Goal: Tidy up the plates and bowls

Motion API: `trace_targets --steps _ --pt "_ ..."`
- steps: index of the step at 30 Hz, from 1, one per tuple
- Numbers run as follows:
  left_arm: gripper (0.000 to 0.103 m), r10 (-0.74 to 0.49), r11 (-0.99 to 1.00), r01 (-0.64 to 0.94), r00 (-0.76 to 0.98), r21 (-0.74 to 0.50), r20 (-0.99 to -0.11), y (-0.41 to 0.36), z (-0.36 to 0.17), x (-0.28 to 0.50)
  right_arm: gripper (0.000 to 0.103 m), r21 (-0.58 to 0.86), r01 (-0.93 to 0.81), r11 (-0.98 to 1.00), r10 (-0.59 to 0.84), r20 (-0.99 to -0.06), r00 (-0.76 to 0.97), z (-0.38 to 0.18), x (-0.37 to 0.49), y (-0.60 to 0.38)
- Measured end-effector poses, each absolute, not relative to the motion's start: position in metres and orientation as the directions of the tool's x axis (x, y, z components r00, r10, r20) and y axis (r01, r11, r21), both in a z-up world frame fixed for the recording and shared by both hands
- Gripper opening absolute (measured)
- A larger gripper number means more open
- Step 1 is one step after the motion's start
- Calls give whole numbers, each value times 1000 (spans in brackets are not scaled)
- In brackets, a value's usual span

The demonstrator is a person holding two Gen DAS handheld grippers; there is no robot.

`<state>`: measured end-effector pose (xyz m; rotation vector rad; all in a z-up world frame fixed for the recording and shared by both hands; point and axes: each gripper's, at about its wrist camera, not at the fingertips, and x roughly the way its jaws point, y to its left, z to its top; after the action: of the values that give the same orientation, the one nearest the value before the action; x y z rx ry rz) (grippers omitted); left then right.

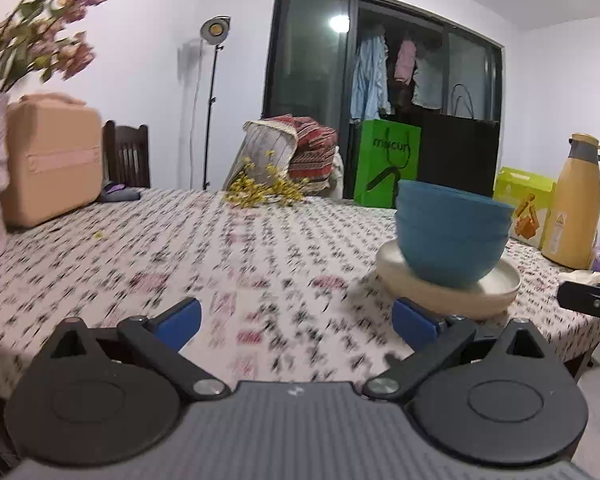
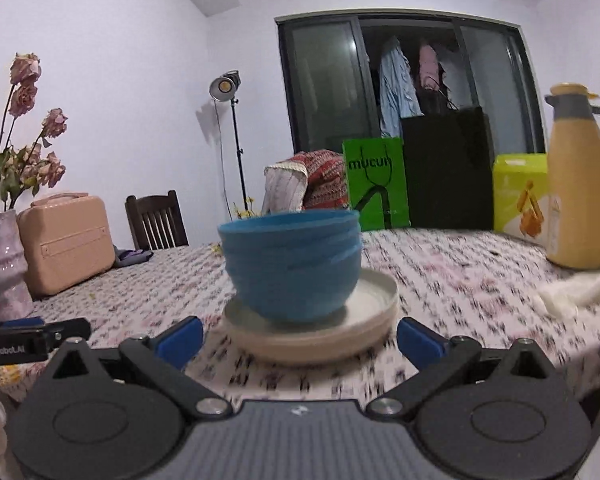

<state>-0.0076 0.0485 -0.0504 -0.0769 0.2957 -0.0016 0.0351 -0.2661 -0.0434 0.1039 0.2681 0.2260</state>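
Blue bowls nested in one stack on cream plates near the table's front edge, probably to save space. Right gripper and left gripper both spread wide, holding nothing.

One stack of nested blue bowls is seen; four rims can be counted. Two cream plates are stacked beneath, and one yellow thermos jug is counted.
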Motion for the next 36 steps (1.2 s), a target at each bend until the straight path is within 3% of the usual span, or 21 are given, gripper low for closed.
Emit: trace_targets --steps 14,36 --pt "103 -42 995 16 960 -95 -277 65 -64 -41 103 131 -105 986 138 -277 951 -71 -8 -269" --pt "103 -62 995 37 962 -94 -267 68 -65 -44 103 110 -108 988 135 -279 951 -66 -7 -262"
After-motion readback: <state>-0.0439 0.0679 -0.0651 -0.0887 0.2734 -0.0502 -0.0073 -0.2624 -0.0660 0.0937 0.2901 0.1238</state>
